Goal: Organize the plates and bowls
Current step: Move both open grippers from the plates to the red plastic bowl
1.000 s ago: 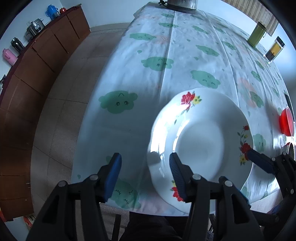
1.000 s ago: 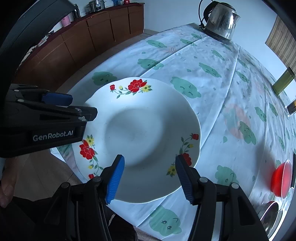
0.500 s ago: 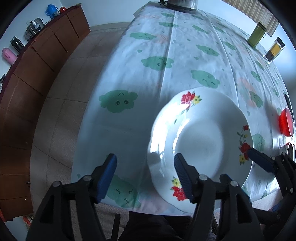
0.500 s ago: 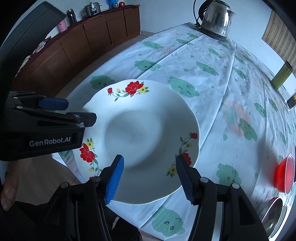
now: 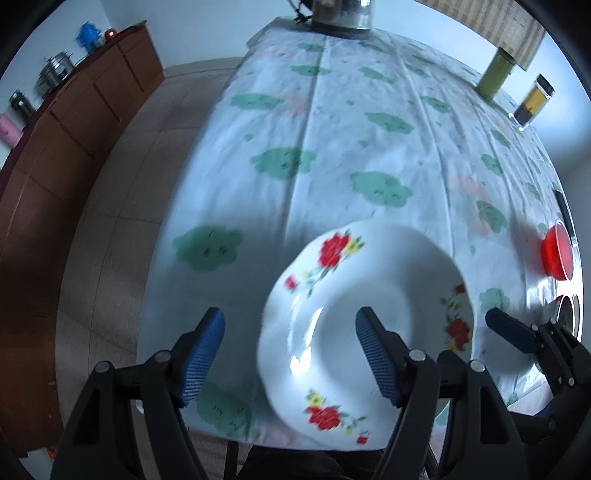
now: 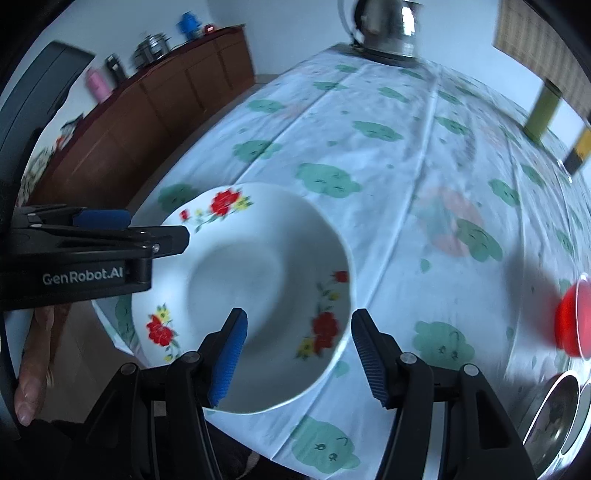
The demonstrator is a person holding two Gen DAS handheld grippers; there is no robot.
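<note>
A white deep plate with red flowers on its rim lies at the near left corner of the table, its near rim reaching the table edge. My left gripper hangs above the plate's left rim. Its jaws are opening, and the pads do not press on anything. My right gripper is open over the plate's right rim, also without touching it. In each wrist view the other gripper shows at the side: the right gripper's fingers and the left gripper's fingers.
A red bowl and steel bowls stand at the right edge. At the far end are a kettle, a green canister and a jar. A brown cabinet runs along the left wall. A person's hand is at lower left.
The left jaws have spread wider. Both grippers have shifted, so the plate now sits lower in the left view and further left in the right view. The plate itself has not moved.
</note>
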